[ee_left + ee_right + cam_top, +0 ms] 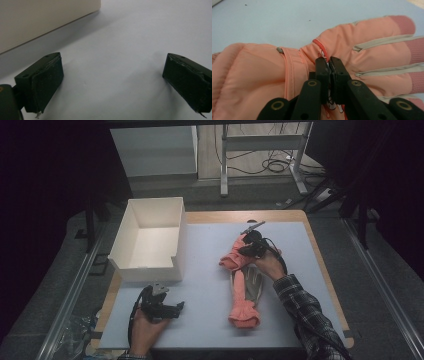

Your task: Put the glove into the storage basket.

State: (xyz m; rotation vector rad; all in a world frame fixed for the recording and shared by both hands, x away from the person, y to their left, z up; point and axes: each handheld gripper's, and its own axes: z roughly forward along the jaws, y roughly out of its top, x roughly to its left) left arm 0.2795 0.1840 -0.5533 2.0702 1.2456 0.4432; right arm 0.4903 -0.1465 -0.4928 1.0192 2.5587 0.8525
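A salmon-pink winter glove (367, 50) with beige strips lies on the pale blue mat. My right gripper (329, 62) is shut on its fabric by a small red loop at the wrist. In the high view this glove (233, 258) sits bunched under the right gripper (246, 245) at the mat's centre right. A second pink glove (243, 307) stretches toward the front edge, its grey palm side (256, 284) showing. My left gripper (177, 308) rests low at the front left, open (112, 80), with bare mat between its jaws.
A white open-topped box (125, 240) stands at the mat's left rear; its wall (37, 22) is close to the left gripper. The wooden table edge (320, 255) borders the mat on the right. Table legs and cables lie on the floor beyond.
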